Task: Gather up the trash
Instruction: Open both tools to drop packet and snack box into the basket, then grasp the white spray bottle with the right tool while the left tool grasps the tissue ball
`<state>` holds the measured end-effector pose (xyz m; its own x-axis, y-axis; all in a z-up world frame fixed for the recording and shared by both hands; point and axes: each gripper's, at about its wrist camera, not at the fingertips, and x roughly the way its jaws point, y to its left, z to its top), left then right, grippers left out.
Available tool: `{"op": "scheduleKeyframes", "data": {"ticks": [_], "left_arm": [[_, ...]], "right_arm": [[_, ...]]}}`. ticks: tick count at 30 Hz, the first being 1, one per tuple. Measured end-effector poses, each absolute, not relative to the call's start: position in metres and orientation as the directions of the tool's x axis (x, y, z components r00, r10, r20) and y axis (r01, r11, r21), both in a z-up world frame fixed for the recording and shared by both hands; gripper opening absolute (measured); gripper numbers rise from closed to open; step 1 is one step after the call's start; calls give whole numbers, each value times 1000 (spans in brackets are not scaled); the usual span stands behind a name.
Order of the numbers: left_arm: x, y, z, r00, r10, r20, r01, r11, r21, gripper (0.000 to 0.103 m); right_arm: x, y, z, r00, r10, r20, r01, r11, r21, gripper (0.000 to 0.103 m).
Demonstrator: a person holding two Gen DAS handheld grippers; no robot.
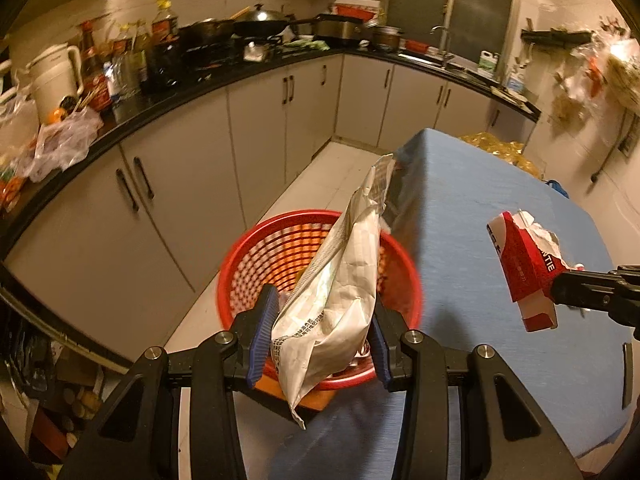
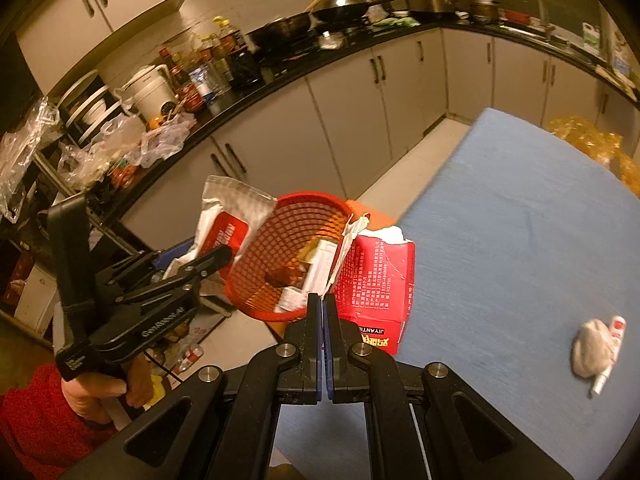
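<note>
My left gripper (image 1: 320, 320) is shut on a crumpled silver foil bag (image 1: 340, 288) and holds it above the red mesh basket (image 1: 256, 252), which stands beside the blue-clothed table (image 1: 480, 248). My right gripper (image 2: 322, 308) is shut on the edge of a torn red carton (image 2: 376, 280) and holds it over the table's left edge next to the basket (image 2: 280, 248). The carton (image 1: 528, 272) and the right gripper also show at the right of the left wrist view. Several wrappers lie inside the basket. The foil bag (image 2: 228, 216) shows left of the basket.
A grey crumpled wad with a small white-and-red tube (image 2: 598, 348) lies on the table at right. A yellow plastic bag (image 2: 592, 140) sits at the table's far end. Grey cabinets (image 1: 192, 184) and a cluttered black counter (image 1: 168, 92) run along the left and back.
</note>
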<state>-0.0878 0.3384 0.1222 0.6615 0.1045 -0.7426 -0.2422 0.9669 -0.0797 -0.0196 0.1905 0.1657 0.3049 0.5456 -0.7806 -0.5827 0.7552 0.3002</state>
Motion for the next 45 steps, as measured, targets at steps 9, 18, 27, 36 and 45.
{"op": "scheduleKeyframes", "data": {"ticks": [9, 18, 27, 36, 45], "left_arm": [[-73, 368, 104, 627, 107, -771, -261, 962, -79, 41], [-60, 380, 108, 643, 111, -757, -255, 964, -75, 64], [-46, 342, 111, 644, 47, -764, -163, 984, -77, 64], [-31, 250, 110, 624, -59, -779, 2, 997, -73, 66], [-31, 167, 107, 592, -134, -795, 129, 989, -71, 67]], "right_arm": [[12, 250, 142, 226, 568, -792, -587, 728, 354, 2], [42, 270, 135, 238, 574, -784, -555, 742, 375, 27], [40, 214, 131, 282, 542, -792, -447, 805, 391, 27], [29, 119, 122, 340, 484, -806, -293, 869, 399, 27], [27, -15, 125, 443, 360, -821, -80, 928, 363, 31]]}}
